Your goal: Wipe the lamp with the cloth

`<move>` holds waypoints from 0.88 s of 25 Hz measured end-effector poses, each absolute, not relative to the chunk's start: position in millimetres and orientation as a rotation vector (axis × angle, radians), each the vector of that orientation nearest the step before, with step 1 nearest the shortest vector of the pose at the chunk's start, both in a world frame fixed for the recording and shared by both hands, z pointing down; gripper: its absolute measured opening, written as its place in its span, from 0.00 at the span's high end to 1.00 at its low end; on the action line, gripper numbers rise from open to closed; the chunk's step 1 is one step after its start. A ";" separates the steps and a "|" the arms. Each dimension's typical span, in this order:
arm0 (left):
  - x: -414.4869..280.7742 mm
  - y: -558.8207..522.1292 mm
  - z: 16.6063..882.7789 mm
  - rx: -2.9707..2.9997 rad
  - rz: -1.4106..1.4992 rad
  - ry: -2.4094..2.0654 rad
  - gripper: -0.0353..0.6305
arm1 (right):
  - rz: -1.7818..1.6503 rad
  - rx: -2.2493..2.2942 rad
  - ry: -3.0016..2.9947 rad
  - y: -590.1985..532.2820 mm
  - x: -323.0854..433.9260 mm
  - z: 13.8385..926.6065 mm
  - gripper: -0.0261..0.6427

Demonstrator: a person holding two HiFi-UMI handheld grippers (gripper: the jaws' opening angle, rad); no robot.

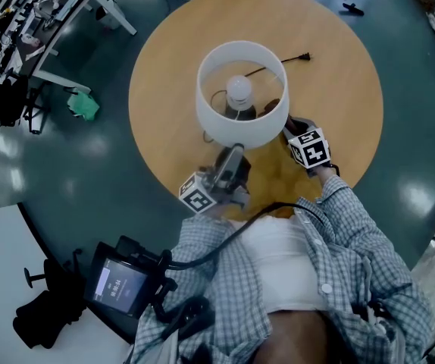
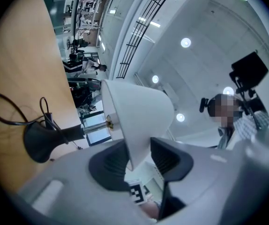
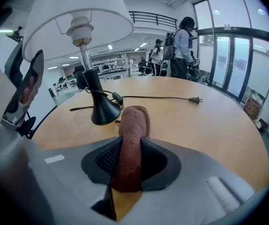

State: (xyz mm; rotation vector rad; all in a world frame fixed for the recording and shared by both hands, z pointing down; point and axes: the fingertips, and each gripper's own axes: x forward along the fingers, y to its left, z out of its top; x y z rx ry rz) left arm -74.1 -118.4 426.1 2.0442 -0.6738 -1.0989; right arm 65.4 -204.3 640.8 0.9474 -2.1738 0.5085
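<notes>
**Lamp steadied at the shade rim; cloth folded in the other jaws**

The lamp (image 1: 240, 97) stands upright near the middle of the round table (image 1: 339, 89), long axis vertical, shade (image 2: 134, 116) opening upward, base (image 3: 101, 111) flat on the wood. The left gripper (image 2: 137, 161) has narrow jaws closed on the shade's lower rim. The shade appears thin, light and easily dented, so a light hold is advised; the stem would be the firmer point. The right gripper (image 3: 130, 161) clamps the cloth (image 3: 130, 139), which is soft and limp. Its folded length runs along the jaws, its free end pointing down toward the base.
</notes>
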 end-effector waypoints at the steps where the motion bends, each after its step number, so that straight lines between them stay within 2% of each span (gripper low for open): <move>1: -74.5 -118.1 426.8 2.044 -1.098 -0.675 0.74 | 0.522 0.965 -2.186 -204.6 70.3 635.8 0.81; 8: -79.7 -114.8 425.7 2.046 -1.100 -0.679 0.74 | 0.497 1.208 -2.451 -234.2 108.1 523.6 0.81; 11: -80.5 -117.5 427.6 2.041 -1.097 -0.685 0.74 | 0.405 1.208 -2.652 -263.1 94.3 440.9 0.81; 15: -79.5 -116.7 427.1 2.042 -1.098 -0.688 0.74 | 0.311 0.978 -2.900 -288.3 45.4 356.8 0.81; 19: -78.9 -118.4 429.1 2.049 -1.097 -0.698 0.74 | 0.315 0.720 -2.933 -300.8 3.2 356.9 0.81; 22: -78.4 -120.0 430.9 2.051 -1.098 -0.707 0.74 | 0.363 0.709 -2.932 -301.2 3.4 370.8 0.81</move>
